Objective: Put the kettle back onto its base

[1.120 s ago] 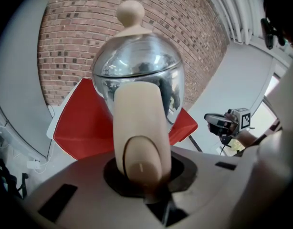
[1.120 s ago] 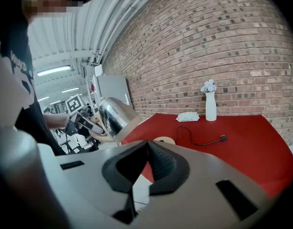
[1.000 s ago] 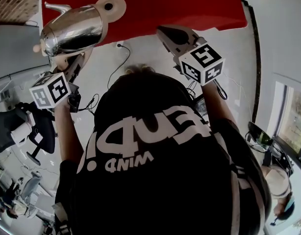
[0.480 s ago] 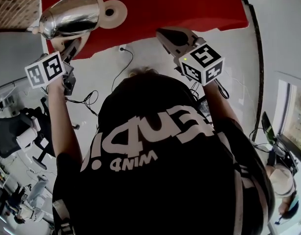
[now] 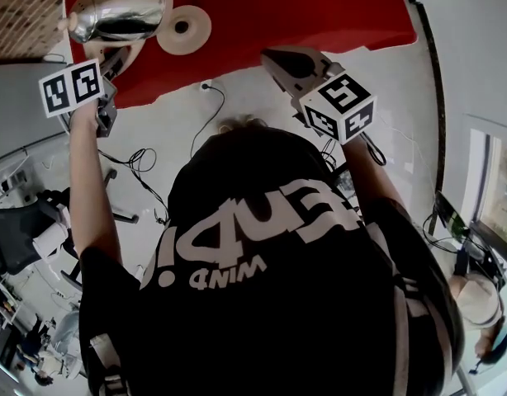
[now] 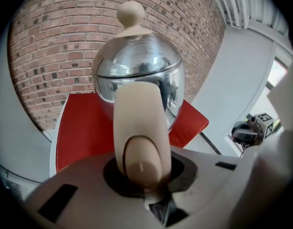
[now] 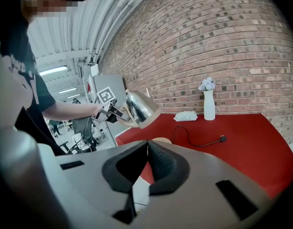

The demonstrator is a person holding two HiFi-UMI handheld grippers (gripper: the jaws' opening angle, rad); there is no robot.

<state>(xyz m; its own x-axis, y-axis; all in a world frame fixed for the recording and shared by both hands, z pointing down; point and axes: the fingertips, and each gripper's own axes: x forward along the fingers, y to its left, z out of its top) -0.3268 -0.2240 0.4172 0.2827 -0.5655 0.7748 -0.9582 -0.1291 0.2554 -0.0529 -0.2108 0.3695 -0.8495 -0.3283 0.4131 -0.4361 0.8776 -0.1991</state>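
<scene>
L gripper (image 6: pixel 145 178) pinching kettle (image 5: pixel 121 11) by handle (image 6: pixel 137 123); steel body rigid, slick, prob heavy (hangs tilted), so handle only. R gripper (image 7: pixel 146 173) pressed together, empty.

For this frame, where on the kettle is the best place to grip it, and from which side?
The cream handle, approached from the handle's side with the jaws across its width. The kettle's polished round body is too wide and slick; the handle is a narrow strap standing clear of it. The left gripper is clamped there.
</scene>
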